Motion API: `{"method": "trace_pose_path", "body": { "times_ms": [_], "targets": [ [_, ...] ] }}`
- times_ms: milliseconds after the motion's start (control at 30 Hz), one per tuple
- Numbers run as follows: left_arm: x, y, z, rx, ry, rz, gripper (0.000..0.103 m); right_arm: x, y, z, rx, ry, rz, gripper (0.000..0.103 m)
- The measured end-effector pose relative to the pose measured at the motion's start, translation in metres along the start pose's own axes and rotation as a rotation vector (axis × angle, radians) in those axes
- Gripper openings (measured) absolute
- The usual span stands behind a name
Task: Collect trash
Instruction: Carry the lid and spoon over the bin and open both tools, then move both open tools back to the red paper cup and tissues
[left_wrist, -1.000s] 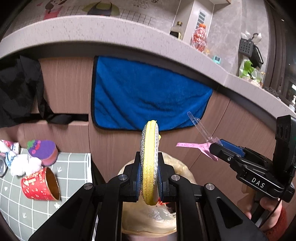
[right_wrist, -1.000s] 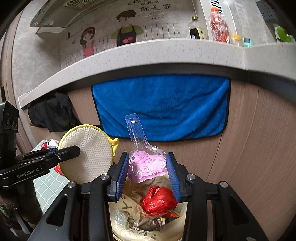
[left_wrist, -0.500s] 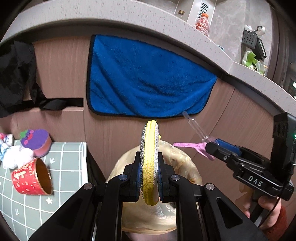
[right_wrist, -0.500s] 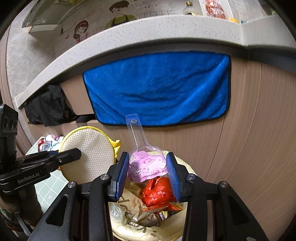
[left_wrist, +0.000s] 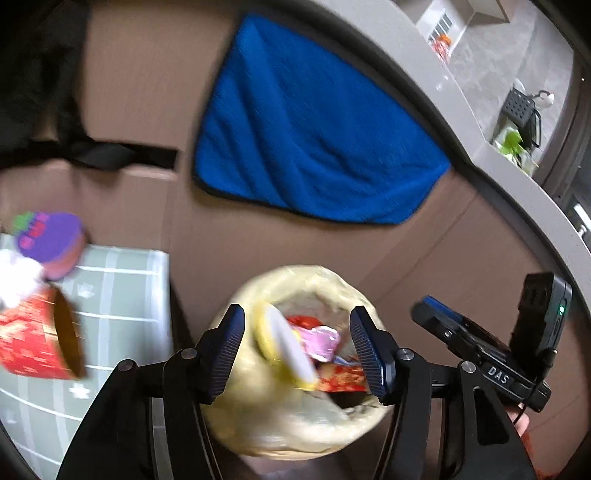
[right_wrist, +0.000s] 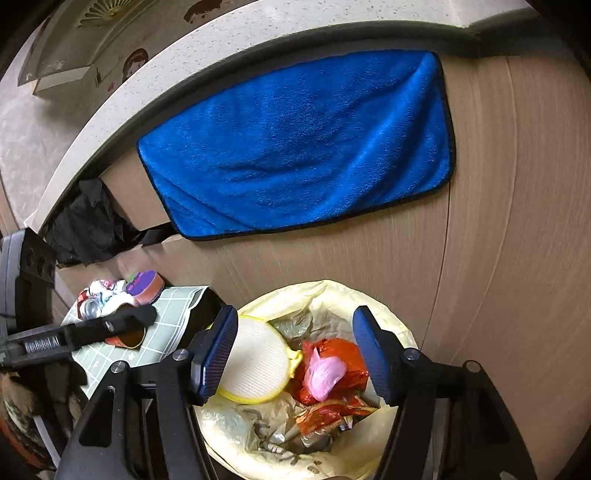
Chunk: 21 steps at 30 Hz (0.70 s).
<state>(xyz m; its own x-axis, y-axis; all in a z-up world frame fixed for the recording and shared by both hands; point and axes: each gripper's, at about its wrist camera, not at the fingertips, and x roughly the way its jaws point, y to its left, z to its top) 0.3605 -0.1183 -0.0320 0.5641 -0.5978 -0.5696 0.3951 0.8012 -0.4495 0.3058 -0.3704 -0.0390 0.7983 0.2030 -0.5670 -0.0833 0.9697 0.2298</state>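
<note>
A bin lined with a pale yellow bag (right_wrist: 369, 295) (left_wrist: 332, 280) stands below both grippers. In it lie the round yellow scrubbing pad (right_wrist: 258, 363) (left_wrist: 284, 347), the pink plastic scoop (right_wrist: 327, 373) (left_wrist: 321, 339) and red wrappers (right_wrist: 340, 354). My left gripper (left_wrist: 297, 350) is open and empty above the bin. My right gripper (right_wrist: 295, 354) is open and empty above the bin too. The left gripper also shows at the left of the right wrist view (right_wrist: 147, 315).
A grey-green checked table (left_wrist: 122, 295) (right_wrist: 173, 306) stands left of the bin with a red paper cup (left_wrist: 37, 343), a purple-topped tub (left_wrist: 51, 243), white tissue and a can (right_wrist: 90, 308). A blue towel (right_wrist: 303, 147) hangs on the wooden cabinet front behind.
Both grippers opened. The yellow pad dropped from the left gripper and the pink scoop from the right gripper into the bin. Both views tilted downward.
</note>
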Motion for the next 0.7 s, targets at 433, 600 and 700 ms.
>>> {"method": "trace_pose_path", "body": {
  "times_ms": [433,600,700],
  "targets": [
    [-0.126,0.127,-0.005,-0.131,-0.186,0.321,0.06,0.006,0.081,0.001,-0.127,-0.016,0.078,0.062],
    [-0.145,0.164,-0.022,-0.198,-0.192,0.347,0.06,0.02,0.117,-0.006,-0.163,0.015,0.138,0.061],
    [-0.146,0.171,-0.031,-0.23,-0.188,0.352,0.06,0.028,0.139,-0.011,-0.197,0.038,0.141,0.061]
  ]
}}
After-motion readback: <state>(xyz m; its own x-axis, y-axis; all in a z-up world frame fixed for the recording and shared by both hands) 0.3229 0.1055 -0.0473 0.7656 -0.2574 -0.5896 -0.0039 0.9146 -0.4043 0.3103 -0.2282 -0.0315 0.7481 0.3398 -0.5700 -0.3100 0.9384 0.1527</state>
